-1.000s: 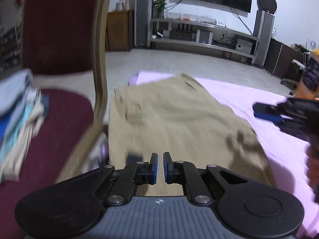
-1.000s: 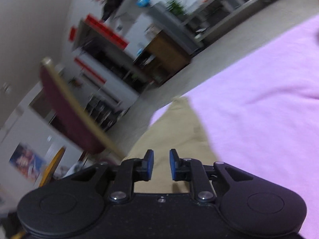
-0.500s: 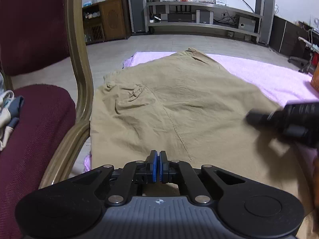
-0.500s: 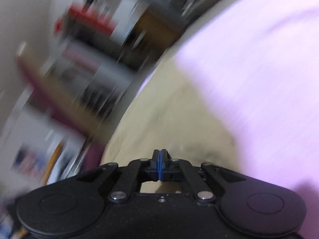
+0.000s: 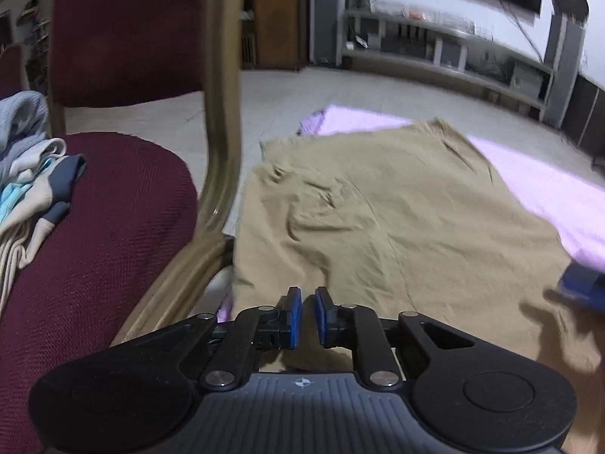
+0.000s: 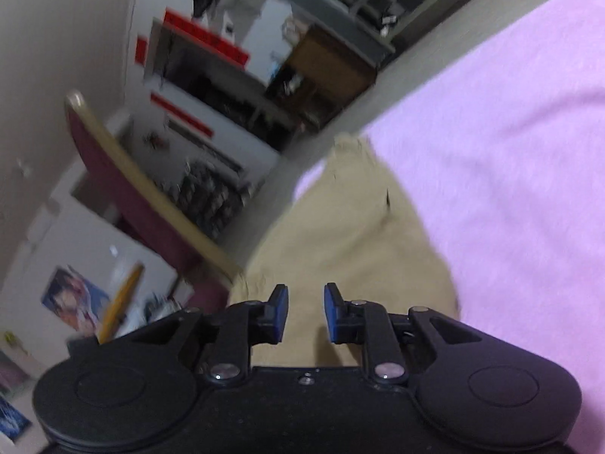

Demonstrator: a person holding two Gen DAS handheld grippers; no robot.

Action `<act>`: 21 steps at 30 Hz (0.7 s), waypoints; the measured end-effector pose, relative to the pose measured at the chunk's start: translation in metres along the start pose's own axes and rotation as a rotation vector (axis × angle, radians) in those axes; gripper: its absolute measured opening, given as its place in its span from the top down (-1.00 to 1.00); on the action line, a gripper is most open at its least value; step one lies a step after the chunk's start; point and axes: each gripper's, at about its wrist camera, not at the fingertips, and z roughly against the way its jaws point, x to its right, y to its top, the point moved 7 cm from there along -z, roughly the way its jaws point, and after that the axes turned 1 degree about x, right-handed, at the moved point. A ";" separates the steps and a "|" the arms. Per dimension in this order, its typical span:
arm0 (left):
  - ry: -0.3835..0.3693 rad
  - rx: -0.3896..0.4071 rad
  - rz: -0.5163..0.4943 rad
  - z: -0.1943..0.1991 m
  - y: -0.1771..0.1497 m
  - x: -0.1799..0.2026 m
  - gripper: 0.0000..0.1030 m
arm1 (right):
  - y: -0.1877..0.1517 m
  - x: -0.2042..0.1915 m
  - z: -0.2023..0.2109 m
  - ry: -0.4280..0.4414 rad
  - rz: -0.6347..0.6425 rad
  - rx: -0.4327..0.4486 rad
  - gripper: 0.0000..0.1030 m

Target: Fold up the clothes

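Note:
A khaki garment (image 5: pixel 378 219) lies spread flat on a pink cloth (image 5: pixel 548 189); in the right wrist view the garment (image 6: pixel 340 234) runs up the left side of the pink cloth (image 6: pixel 510 170). My left gripper (image 5: pixel 308 316) hovers over the garment's near edge, its blue pads a small gap apart, holding nothing. My right gripper (image 6: pixel 305 312) is open and empty above the garment; a blue part of it (image 5: pixel 582 285) shows at the right edge of the left wrist view.
A maroon chair with a gold frame (image 5: pixel 219 132) stands left of the garment, with a pile of folded clothes (image 5: pixel 26 174) on its seat. A TV shelf (image 5: pixel 453 56) and speakers stand across the tiled floor.
Both grippers were shut half a second ago and have opened. The left gripper has swung left and drawn back; the right has steadied after a fast swing.

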 end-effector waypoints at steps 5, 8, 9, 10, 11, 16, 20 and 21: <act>0.074 -0.016 0.057 0.024 0.000 -0.019 0.69 | 0.013 0.032 0.036 -0.105 -0.099 0.063 1.00; 0.080 0.009 0.113 0.068 0.003 -0.033 0.70 | 0.032 0.034 0.079 -0.227 -0.123 0.144 0.56; 0.070 0.030 0.118 0.087 0.004 -0.037 0.70 | 0.039 0.027 0.093 -0.265 -0.090 0.160 0.52; 0.051 0.058 0.116 0.107 0.005 -0.041 0.69 | 0.045 0.017 0.107 -0.278 -0.066 0.173 0.52; 0.032 0.083 0.110 0.127 0.004 -0.044 0.67 | 0.046 0.005 0.120 -0.277 -0.052 0.183 0.52; -0.130 0.097 0.138 0.200 -0.034 -0.059 0.65 | 0.026 -0.071 0.187 -0.254 0.005 0.203 0.43; -0.256 0.007 0.131 0.229 -0.081 -0.057 0.68 | -0.011 -0.099 0.226 -0.179 -0.038 0.189 0.17; -0.270 -0.012 0.120 0.235 -0.091 -0.055 0.68 | -0.023 -0.099 0.233 -0.161 -0.055 0.185 0.13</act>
